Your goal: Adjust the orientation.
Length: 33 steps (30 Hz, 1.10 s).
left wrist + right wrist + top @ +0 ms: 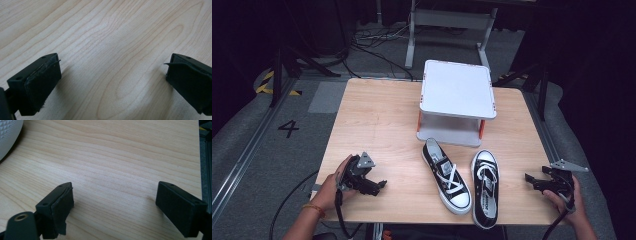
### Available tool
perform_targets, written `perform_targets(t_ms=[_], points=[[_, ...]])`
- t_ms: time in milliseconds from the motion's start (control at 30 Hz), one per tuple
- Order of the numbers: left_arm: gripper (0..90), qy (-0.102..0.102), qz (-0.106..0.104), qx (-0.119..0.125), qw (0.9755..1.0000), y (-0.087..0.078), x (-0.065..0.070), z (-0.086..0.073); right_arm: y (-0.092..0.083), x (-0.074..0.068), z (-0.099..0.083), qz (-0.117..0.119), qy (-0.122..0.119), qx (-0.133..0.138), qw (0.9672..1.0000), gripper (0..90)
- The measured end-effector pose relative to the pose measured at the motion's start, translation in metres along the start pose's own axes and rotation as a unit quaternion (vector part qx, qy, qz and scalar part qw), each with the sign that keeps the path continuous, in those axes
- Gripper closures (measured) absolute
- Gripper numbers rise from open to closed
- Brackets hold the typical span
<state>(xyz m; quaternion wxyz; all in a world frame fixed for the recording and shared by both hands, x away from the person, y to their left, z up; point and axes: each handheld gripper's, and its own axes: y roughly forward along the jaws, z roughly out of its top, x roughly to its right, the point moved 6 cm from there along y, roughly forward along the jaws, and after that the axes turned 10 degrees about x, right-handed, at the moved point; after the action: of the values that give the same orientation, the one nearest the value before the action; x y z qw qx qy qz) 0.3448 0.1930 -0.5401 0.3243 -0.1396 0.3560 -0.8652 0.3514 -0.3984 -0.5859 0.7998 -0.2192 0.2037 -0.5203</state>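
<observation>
1. Two black canvas sneakers with white laces and white rubber toe caps lie on the wooden table (377,115), near its front edge and just in front of a white two-tier stand (457,102).
2. The left sneaker (446,176) lies with its long axis on a diagonal: its heel is up near the foot of the stand, and its toe points toward the person and a little to the right.
3. The right sneaker (485,188) runs almost straight front to back. Its opening and heel end are at the far side, and its toe points toward the person, reaching the front edge of the table.
4. The two shoes stand just beside each other, closest at the toes and spreading apart toward the heels.
5. The left gripper (374,186) rests low over the table's front left part, well apart from the left sneaker, its jaws pointing right toward the shoes. In the left gripper view (110,75) its jaws are spread wide with bare wood between them; it grasps nothing.
6. The right gripper (534,182) sits at the table's front right edge, its jaws pointing left toward the right sneaker, near it but not touching. In the right gripper view (115,202) the jaws are also spread wide over bare wood, with nothing between them; a white patterned sole edge (8,137) shows at the upper left corner.
</observation>
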Motion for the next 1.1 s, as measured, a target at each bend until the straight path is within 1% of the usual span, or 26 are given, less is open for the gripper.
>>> perform_targets(t_ms=[67,100,133,200,233,267,433,467,533,600,633,667,700,733,767,800,833,867,900,933,967,1000,1067,1100], points=[[0.1,0.012,-0.016,-0.001,0.9998,0.001,-0.004,0.001,0.0,0.0,0.0,-0.001,0.0,0.0,1.0,15.0],[0.0,0.012,-0.016,-0.001,0.9998,0.001,-0.004,0.001,0.0,0.0,0.0,-0.001,0.0,0.0,1.0,15.0],[0.0,0.016,-0.022,0.0,0.9996,0.005,-0.007,0.004,0.0,0.0,0.0,-0.001,0.0,0.0,1.0,15.0],[0.0,0.021,-0.029,-0.001,0.9994,0.006,-0.008,0.005,0.0,0.0,0.0,-0.001,0.0,0.0,1.0,15.0],[0.0,0.021,-0.029,-0.001,0.9994,0.006,-0.008,0.005,0.0,0.0,0.0,-0.001,0.0,0.0,1.0,15.0],[0.0,0.027,-0.036,-0.001,0.999,0.007,-0.009,0.006,0.0,0.0,0.0,-0.001,0.0,0.0,1.0,15.0],[0.5,0.027,-0.035,0.001,0.999,0.007,-0.008,0.005,0.001,0.0,0.001,-0.001,0.0,0.0,1.0,15.0],[0.6,0.029,-0.033,-0.001,0.999,0.006,-0.008,0.006,0.001,-0.001,0.001,-0.002,0.001,0.0,1.0,15.0],[1.1,0.037,-0.033,-0.013,0.9987,0.005,-0.007,0.007,0.001,-0.001,0.0,-0.002,0.001,0.0,1.0,15.0],[8.7,0.05,-0.047,-0.02,0.9974,0.003,-0.004,0.01,0.001,-0.001,0.001,-0.003,0.001,0.0,1.0,15.0],[13.3,0.062,-0.051,-0.018,0.9966,0.002,-0.003,0.012,0.001,-0.001,0.001,-0.002,0.0,0.0,1.0,15.0],[19.2,0.062,-0.051,-0.018,0.9966,0.002,-0.003,0.012,0.001,-0.001,0.001,-0.002,-0.001,0.001,1.0,15.0],[20.1,0.068,-0.053,-0.015,0.9961,0.001,-0.001,0.014,0.002,-0.001,0.001,-0.001,-0.001,0.001,1.0,15.0],[15.7,0.07,-0.061,-0.015,0.9955,0.001,0.001,0.018,0.002,-0.001,0.001,0.0,-0.001,0.0,1.0,15.0],[16.2,0.073,-0.063,-0.013,0.9953,0.001,0.001,0.022,0.002,-0.001,0.001,0.001,-0.001,0.0,1.0,15.0],[20.0,0.077,-0.06,-0.006,0.9952,0.001,0.002,0.025,0.002,-0.001,0.001,0.001,0.0,0.0,1.0,15.0],[19.7,0.076,-0.066,-0.005,0.9949,0.0,0.003,0.029,0.002,-0.001,0.001,0.001,-0.001,0.0,1.0,15.0],[17.5,0.073,-0.071,-0.001,0.9948,0.0,0.004,0.033,0.002,-0.001,0.001,0.0,-0.001,0.0,1.0,15.0],[17.6,0.073,-0.071,-0.001,0.9948,0.0,0.004,0.033,0.002,-0.001,0.001,0.0,-0.001,0.001,1.0,15.0],[19.5,0.078,-0.074,0.011,0.9942,0.0,0.006,0.041,0.002,-0.001,0.001,0.0,-0.001,0.0,1.0,15.0],[21.2,0.078,-0.074,0.011,0.9942,0.0,0.006,0.041,0.002,-0.001,0.001,0.0,-0.001,0.001,1.0,15.0],[21.3,0.082,-0.08,0.019,0.9933,0.001,0.009,0.05,0.002,-0.001,0.001,0.0,-0.001,0.001,1.0,15.0],[21.9,0.084,-0.087,0.028,0.9922,0.002,0.012,0.059,0.002,-0.001,0.001,0.0,-0.001,0.001,1.0,15.0],[22.6,0.084,-0.087,0.028,0.9922,0.002,0.012,0.059,0.002,-0.001,0.001,0.0,-0.001,0.001,1.0,15.0]])
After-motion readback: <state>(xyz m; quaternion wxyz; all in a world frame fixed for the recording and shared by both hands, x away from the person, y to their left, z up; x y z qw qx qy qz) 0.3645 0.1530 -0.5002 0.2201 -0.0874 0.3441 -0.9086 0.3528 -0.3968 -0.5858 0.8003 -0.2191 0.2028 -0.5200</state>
